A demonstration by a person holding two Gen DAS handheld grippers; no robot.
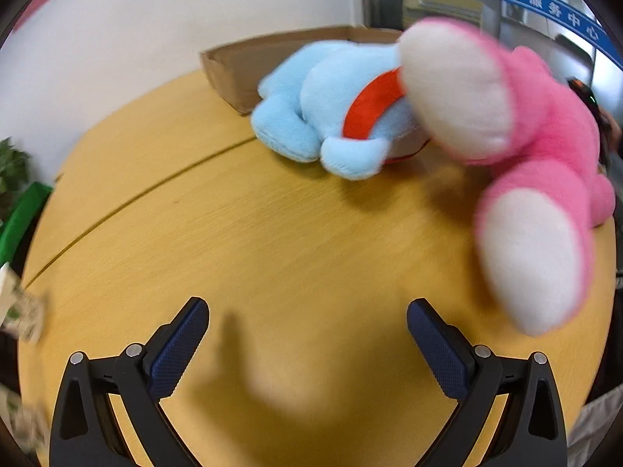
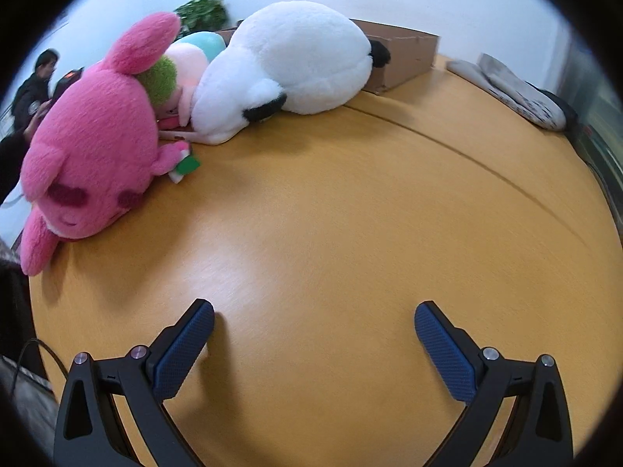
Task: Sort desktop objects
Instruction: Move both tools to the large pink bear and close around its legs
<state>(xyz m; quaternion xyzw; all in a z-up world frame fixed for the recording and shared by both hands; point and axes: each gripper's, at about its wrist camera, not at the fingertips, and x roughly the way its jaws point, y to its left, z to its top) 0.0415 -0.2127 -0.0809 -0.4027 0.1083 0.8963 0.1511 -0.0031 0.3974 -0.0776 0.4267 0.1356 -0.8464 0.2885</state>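
The left gripper (image 1: 307, 311) stood wide open and empty over the wooden table (image 1: 241, 241); a blue plush (image 1: 319, 116) and a pink plush (image 1: 545, 148) lay beyond it. The right gripper (image 2: 314, 315) was wide open and empty too, with a white plush (image 2: 296, 62) lying against a cardboard box (image 2: 405, 54).

Left wrist view: low over the desk (image 1: 272, 241), looking forward between the spread fingers of the left claw (image 1: 307, 311); pink plush (image 1: 553, 136) close at right, blurred, blue plush (image 1: 311, 116) and cardboard box (image 1: 249, 70) beyond.

Right wrist view: same low forward angle past the right claw (image 2: 314, 313); pink plush (image 2: 89, 148) near at left, white plush (image 2: 296, 62) further back.

Shared: desk top, pink plush, cardboard box (image 2: 405, 58).
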